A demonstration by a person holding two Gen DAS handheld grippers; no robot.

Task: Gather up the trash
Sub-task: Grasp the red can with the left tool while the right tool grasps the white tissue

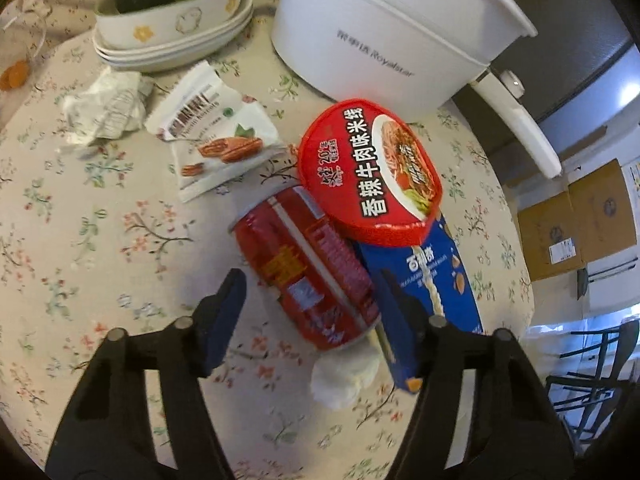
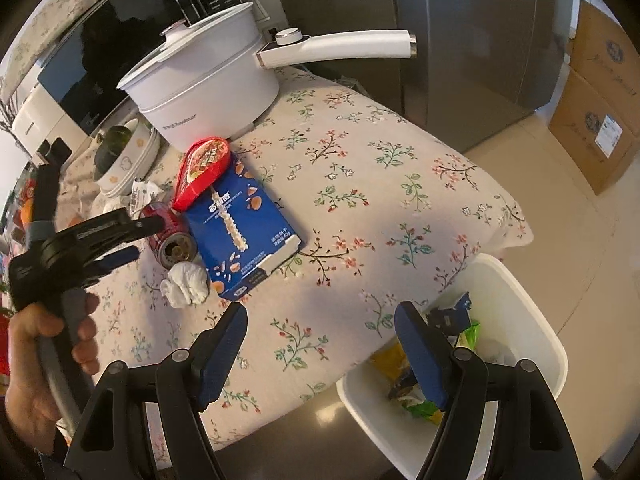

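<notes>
Left hand-held gripper (image 1: 306, 312), jaws apart and empty, straddles the red can (image 1: 308, 268) at lower centre; its long axis runs toward upper left.

Blue box (image 1: 424, 280) partly hidden under red lid (image 1: 372, 172); bin (image 2: 532, 320) cut off.

L claw (image 1: 308, 304) tilted steeply down, jaws apart, pads pressing nothing. R claw (image 2: 320, 336) same tilt, jaws wide. Hand (image 2: 44, 360) grips L handle.

Soft daylight, mild motion blur, fisheye bending, dark vignetted corners
</notes>
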